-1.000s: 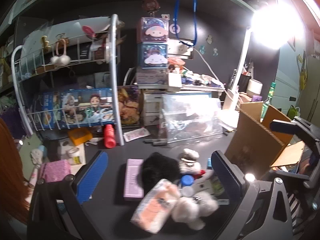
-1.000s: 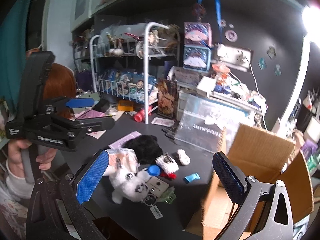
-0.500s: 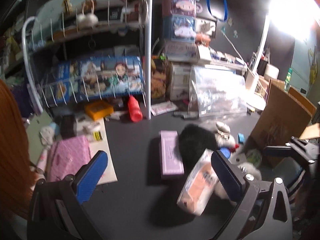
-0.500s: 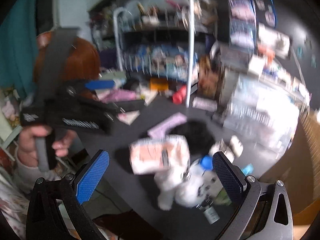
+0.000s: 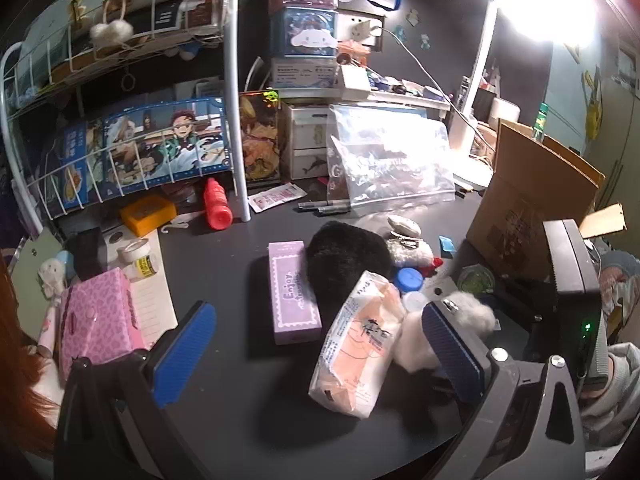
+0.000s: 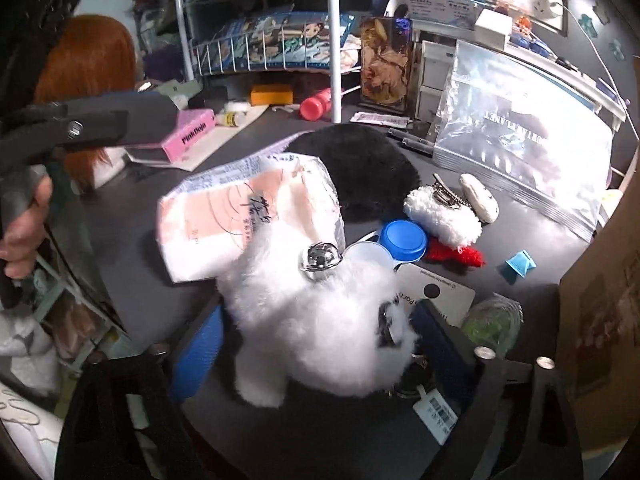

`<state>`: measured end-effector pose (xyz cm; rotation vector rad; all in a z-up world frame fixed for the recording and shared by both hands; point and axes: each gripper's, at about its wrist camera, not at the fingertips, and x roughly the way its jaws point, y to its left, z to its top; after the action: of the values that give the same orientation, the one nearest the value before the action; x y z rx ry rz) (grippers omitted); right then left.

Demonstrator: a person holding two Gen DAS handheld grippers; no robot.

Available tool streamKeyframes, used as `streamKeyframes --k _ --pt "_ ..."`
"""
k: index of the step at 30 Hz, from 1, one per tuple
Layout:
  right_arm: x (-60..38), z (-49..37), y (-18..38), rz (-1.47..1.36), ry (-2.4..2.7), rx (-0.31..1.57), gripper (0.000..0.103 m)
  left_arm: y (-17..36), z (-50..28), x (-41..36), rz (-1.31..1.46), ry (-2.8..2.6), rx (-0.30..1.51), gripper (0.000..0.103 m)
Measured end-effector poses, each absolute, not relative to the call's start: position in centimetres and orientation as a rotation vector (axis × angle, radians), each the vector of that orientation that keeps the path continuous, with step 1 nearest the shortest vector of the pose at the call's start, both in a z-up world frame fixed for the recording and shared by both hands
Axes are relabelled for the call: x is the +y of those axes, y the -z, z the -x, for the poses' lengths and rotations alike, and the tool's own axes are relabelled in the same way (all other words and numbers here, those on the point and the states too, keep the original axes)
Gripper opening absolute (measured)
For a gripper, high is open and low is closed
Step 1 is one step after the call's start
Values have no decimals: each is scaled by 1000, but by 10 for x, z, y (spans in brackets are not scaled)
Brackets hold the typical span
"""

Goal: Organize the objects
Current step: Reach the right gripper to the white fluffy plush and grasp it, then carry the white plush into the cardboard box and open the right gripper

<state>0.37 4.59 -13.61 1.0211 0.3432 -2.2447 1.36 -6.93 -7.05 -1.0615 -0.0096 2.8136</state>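
A white plush toy (image 6: 316,320) with a silver bell (image 6: 320,258) lies on the black desk between the blue fingers of my right gripper (image 6: 320,340), which are close on both its sides. A pink tissue pack (image 6: 248,224) leans against it; a black furry pouch (image 6: 360,164) is behind. In the left wrist view my left gripper (image 5: 320,344) is open and empty above the desk, with the tissue pack (image 5: 360,348), a purple box (image 5: 292,288), the black pouch (image 5: 344,260) and the plush (image 5: 460,320) ahead.
A cardboard box (image 5: 528,200) stands at the right. A clear zip bag (image 5: 388,164), wire rack (image 5: 120,152), red bottle (image 5: 216,208), orange box (image 5: 148,210) and pink wallet (image 5: 96,320) crowd the desk. A blue-lidded lens case (image 6: 400,240) and white fluffy clip (image 6: 440,212) lie by the plush.
My right gripper has dropped down and forward onto the white plush and its fingers have closed in around it. My left gripper has swung left and back, still open.
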Motion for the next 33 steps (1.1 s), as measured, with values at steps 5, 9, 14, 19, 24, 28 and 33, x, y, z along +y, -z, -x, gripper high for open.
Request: streamKeyframes --k 5,9,14,19,24,28,33 --pt "44 -6 133 -984 2240 393 73 71 -14 -63 1068 -2722 -16 103" --pt "48 -12 130 -927 2256 391 72 73 -13 -51 1087 -2679 28 103" --pt "48 -22 108 -798 2290 379 72 67 -13 -36 1065 -2577 17 102" --pt "42 -29 80 -674 2306 404 71 52 -6 -28 1038 -2492 -13 87" --pt "40 -27 57 -617 2293 384 71 32 2 -31 1020 -2421 -76 74" --pt "43 -22 38 -613 2286 345 70 10 2 -29 999 -2391 -80 58" --pt "47 -18 12 -647 2299 302 70 -17 2 -23 967 -2386 -55 50"
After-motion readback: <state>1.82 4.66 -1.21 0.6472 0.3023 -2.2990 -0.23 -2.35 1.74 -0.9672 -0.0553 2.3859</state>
